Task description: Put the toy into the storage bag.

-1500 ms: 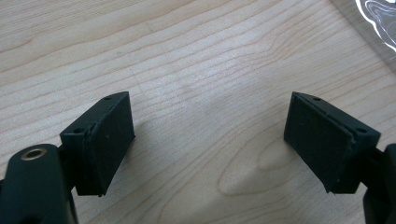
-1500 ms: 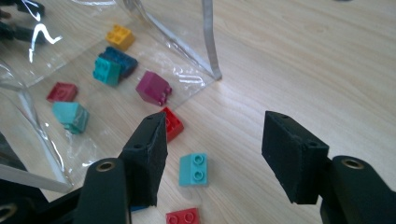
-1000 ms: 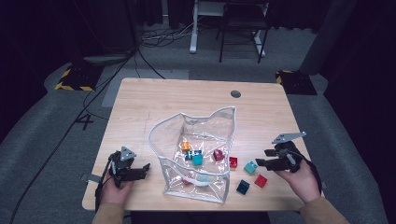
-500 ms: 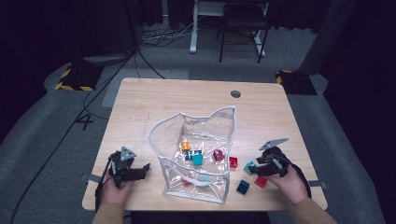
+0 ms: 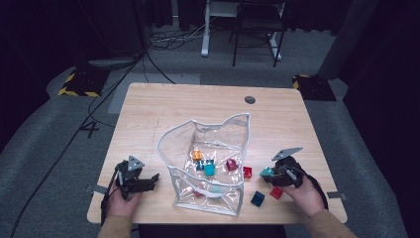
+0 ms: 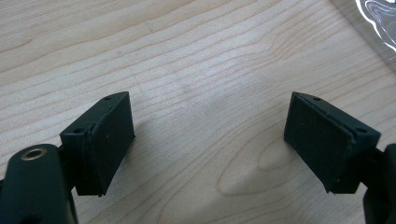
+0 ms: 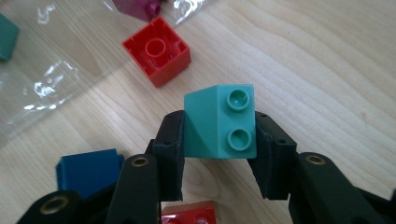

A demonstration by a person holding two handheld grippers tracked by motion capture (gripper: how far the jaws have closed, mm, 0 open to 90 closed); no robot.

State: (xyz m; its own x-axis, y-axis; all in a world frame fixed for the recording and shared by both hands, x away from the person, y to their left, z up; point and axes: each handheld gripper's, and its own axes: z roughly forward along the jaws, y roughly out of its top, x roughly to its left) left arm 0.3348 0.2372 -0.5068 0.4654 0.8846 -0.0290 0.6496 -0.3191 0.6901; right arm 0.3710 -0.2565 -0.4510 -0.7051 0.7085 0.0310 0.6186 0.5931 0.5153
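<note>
My right gripper (image 7: pixel 217 140) is shut on a teal brick (image 7: pixel 219 123); its jaws have just been closing and both pads press the brick's sides, studs facing the camera. In the high view that gripper (image 5: pixel 270 173) sits right of a clear plastic bag (image 5: pixel 168 139) with the teal brick (image 5: pixel 267 172) at its tip. The bag holds several bricks, among them an orange one (image 5: pixel 197 154) and a magenta one (image 5: pixel 231 164). My left gripper (image 5: pixel 151 179) rests left of the bag, and its gripper view shows the left gripper (image 6: pixel 208 135) open over bare wood.
Loose on the wooden table (image 5: pixel 173 109) lie a red brick (image 5: pixel 247 172) beside the bag, a blue brick (image 5: pixel 257 198) and another red brick (image 5: pixel 276 192) near my right hand. A round cable hole (image 5: pixel 250 99) sits at the far right of the tabletop.
My right hand has moved left and down to the loose bricks, and its jaws have shut on the teal brick. The left hand has kept still.
</note>
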